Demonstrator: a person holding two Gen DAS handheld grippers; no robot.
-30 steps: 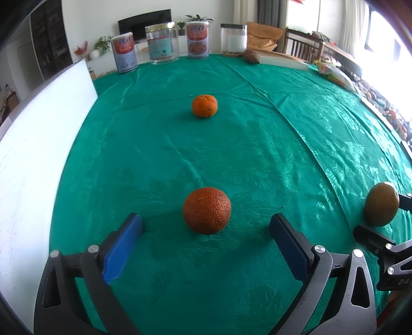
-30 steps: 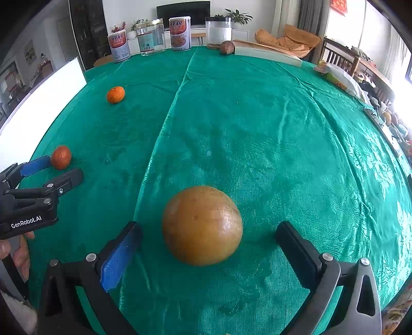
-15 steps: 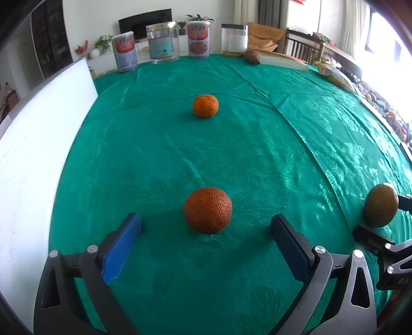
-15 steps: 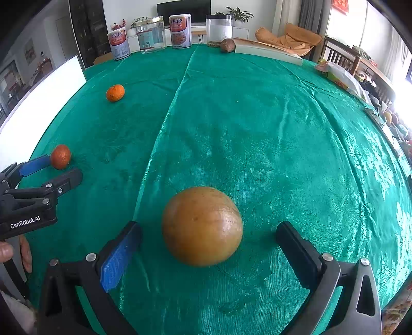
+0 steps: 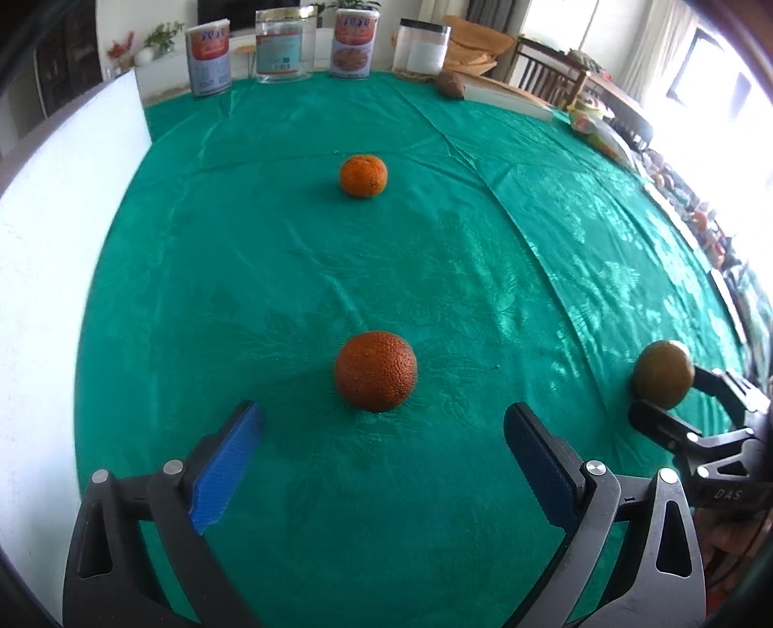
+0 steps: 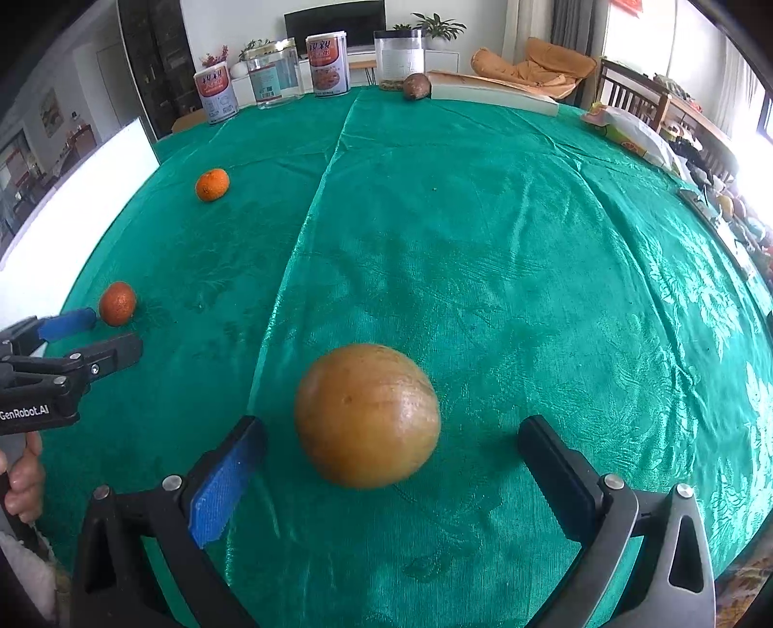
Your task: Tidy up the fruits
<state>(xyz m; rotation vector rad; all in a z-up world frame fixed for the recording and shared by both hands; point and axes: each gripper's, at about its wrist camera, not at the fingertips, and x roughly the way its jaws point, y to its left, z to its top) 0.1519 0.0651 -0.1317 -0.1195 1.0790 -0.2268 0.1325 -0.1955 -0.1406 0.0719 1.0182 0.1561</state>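
A dark orange fruit [image 5: 376,371] lies on the green tablecloth [image 5: 483,270], just ahead of my open left gripper [image 5: 381,420]. A second, brighter orange [image 5: 363,176] lies farther back. A large tan-brown round fruit [image 6: 367,414] lies between the tips of my open right gripper [image 6: 391,430], touching neither finger. In the right wrist view the dark orange [image 6: 117,303] and the brighter orange [image 6: 212,184] are at the left. In the left wrist view the brown fruit [image 5: 663,373] sits far right between the right gripper's fingers.
A white board [image 5: 53,270] runs along the table's left edge. Cans and jars [image 5: 350,44] stand along the far edge, with a small brown fruit [image 6: 416,86] and a flat white box [image 6: 493,94]. Packets and clutter line the right side [image 6: 633,133].
Almost nothing: the left gripper has drifted back a little from the dark orange. Both grippers stay open and the fruits have not moved.
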